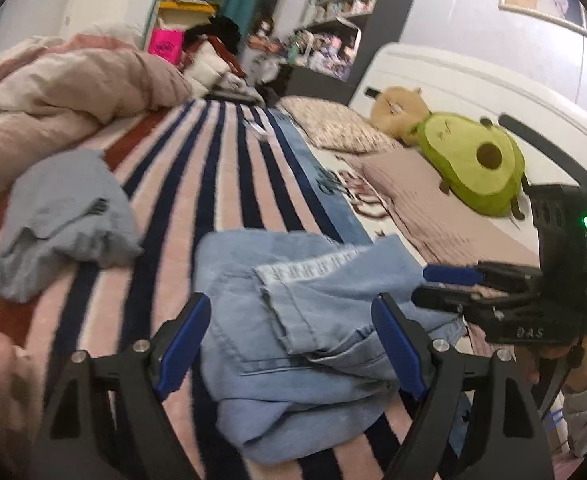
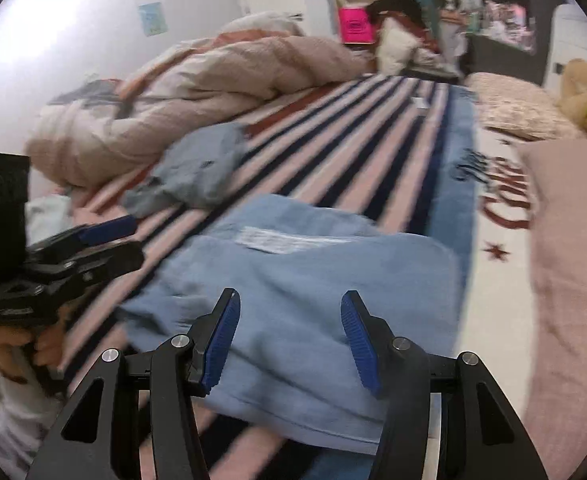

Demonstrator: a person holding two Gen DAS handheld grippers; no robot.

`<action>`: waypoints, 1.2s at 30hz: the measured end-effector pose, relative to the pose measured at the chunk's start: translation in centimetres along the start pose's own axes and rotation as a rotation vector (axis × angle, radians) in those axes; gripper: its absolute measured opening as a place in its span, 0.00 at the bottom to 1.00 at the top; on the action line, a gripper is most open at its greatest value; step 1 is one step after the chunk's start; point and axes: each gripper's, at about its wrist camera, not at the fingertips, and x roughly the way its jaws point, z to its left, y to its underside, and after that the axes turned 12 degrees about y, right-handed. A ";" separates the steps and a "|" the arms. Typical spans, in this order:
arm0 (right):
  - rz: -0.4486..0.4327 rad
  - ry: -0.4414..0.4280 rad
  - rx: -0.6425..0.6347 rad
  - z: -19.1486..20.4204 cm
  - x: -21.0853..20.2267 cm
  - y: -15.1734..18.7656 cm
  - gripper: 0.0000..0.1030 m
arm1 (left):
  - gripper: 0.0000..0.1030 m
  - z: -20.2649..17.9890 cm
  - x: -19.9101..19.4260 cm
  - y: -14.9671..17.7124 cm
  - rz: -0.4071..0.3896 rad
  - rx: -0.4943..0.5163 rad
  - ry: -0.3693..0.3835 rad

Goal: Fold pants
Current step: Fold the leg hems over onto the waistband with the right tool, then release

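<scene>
The bed [image 1: 221,168], spread with a striped blanket, fills both views, and a bunched pink duvet [image 1: 53,92] banks up along its 10 o'clock side, with pillows and an avocado plush [image 1: 473,168] lying toward 2 o'clock in the left wrist view. The light-blue denim pants [image 1: 293,320] lie in a thick, partly folded heap on the stripes, directly ahead at 12 o'clock of both tools, with a pale waistband label facing up. A crumpled grey-blue garment [image 1: 61,216] sits well apart from them at 10 o'clock. The left gripper [image 1: 291,344] hovers over the near part of the heap with its fingers spread wide and nothing between them; the right gripper [image 2: 291,338] likewise hangs above the cloth, fingers parted and empty. The chief risk, as I judge it, is pinching only the top layer of the stack, so that the lower folds slide out and the bundle opens when lifted; the blur suggests quick motion, which would make a shallow bite likelier. The two tools are near each other and could knock together over the heap. Open striped blanket lies beyond the pants toward 12 o'clock, giving room to lay out a fold.
</scene>
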 end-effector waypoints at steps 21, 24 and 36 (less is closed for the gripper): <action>0.103 0.133 -0.280 1.2 1.9 4.7 0.66 | 0.82 -4.1 3.1 3.5 0.170 0.069 0.077; 0.093 0.159 -0.311 1.6 1.7 5.0 0.66 | 0.82 -4.2 4.3 3.9 0.185 0.085 0.008; -0.035 0.246 -0.351 3.6 0.4 3.4 0.65 | 0.13 -3.4 2.7 5.4 0.175 0.090 -0.069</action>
